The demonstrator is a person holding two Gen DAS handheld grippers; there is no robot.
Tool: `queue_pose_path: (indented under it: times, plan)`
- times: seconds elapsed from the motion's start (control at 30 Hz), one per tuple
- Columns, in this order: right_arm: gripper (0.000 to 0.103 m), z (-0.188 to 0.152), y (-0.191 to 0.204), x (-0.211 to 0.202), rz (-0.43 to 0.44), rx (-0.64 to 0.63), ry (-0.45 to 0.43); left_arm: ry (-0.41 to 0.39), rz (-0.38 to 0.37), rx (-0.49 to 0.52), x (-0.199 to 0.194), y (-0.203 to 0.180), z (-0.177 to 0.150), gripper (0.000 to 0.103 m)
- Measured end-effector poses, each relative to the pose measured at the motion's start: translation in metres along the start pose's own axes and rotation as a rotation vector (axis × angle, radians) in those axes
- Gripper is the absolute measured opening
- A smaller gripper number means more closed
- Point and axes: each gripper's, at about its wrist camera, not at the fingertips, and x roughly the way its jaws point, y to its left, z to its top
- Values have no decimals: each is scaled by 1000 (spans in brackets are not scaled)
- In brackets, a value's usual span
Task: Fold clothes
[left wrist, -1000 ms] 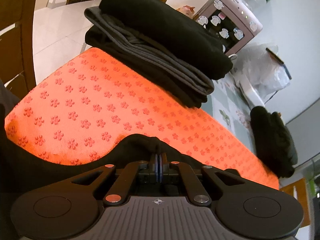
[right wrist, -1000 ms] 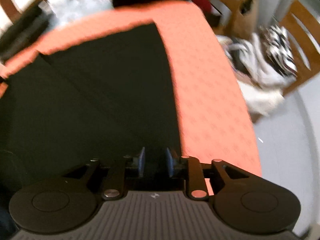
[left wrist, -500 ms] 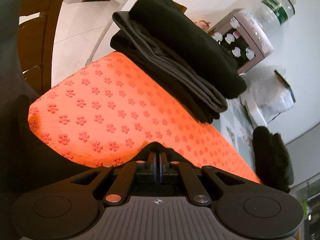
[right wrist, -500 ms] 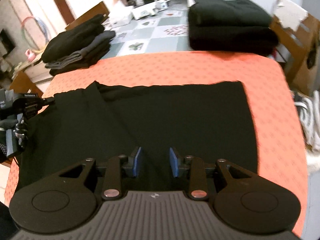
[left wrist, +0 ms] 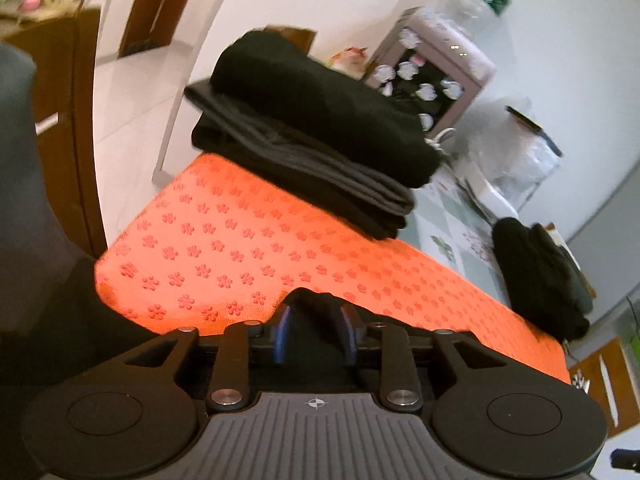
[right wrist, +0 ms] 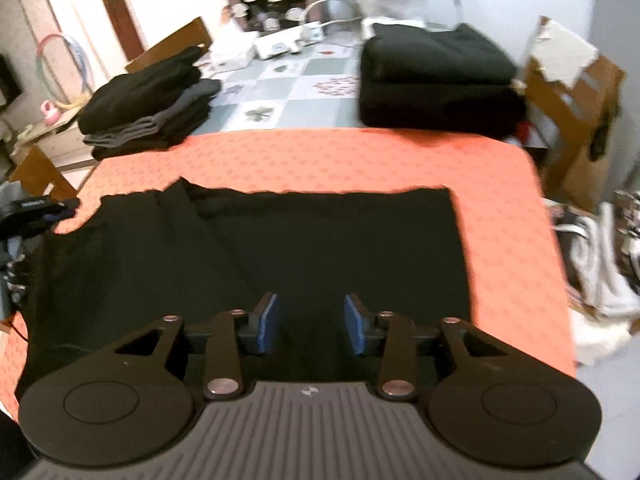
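Observation:
A black garment (right wrist: 280, 248) lies spread flat on the orange mat (right wrist: 320, 156). My right gripper (right wrist: 312, 324) is open and hovers over the garment's near edge with nothing between its pads. My left gripper (left wrist: 314, 334) is open at the garment's left corner; a bit of black cloth (left wrist: 310, 300) lies between its blue pads. The left gripper also shows in the right wrist view (right wrist: 36, 216) at the garment's far left corner.
A stack of folded dark clothes (left wrist: 312, 136) sits at the mat's far left, also seen in the right wrist view (right wrist: 148, 104). A second black stack (right wrist: 436, 76) sits far right. A cardboard box (right wrist: 576, 104) and wooden chairs stand around the table.
My left gripper has opened and let go of the garment corner. My right gripper has opened wider and pulled back a little. The garment now lies flat on the mat.

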Motion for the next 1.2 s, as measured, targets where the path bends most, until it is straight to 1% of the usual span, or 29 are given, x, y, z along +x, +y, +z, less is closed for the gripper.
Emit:
queue_pose_path:
  times: [0.07,0.17,0.3,0.37,0.5,0.63,0.7,0.8,0.93,1.0,1.2]
  plan:
    - [49,-21,-9,-18,-43,16,3,-9,-8,29,-14,-3,-3,33]
    - [49,-61,-19,-39,-116,54,34,-17,-24,67,-34,-7,-10,34]
    - [49,-120,-31,-53,-162,163,68,-4,-27,113,-60,-15,-27,37]
    - [49,-142,-33,-53,-158,199,80,4,-21,121,-72,-18,-38,38]
    - [49,-169,-31,-42,-177,158,97,13,-6,129,-97,-22,-60,40]
    - [48,-183,-41,-34,-210,143,106,11,24,147,-123,-28,-85,41]
    - [48,-186,-43,-35,-194,126,93,1,40,147,-138,-31,-97,43]
    - [48,-186,-43,-47,-125,81,51,-20,67,151,-162,-37,-120,50]
    - [48,-183,-41,-61,-38,16,20,-41,108,142,-196,-43,-159,51]
    - [48,-182,-39,-67,4,-22,17,-51,115,137,-210,-45,-178,52]
    - [48,-183,-30,-79,73,-119,13,-29,165,162,-232,-45,-233,52]
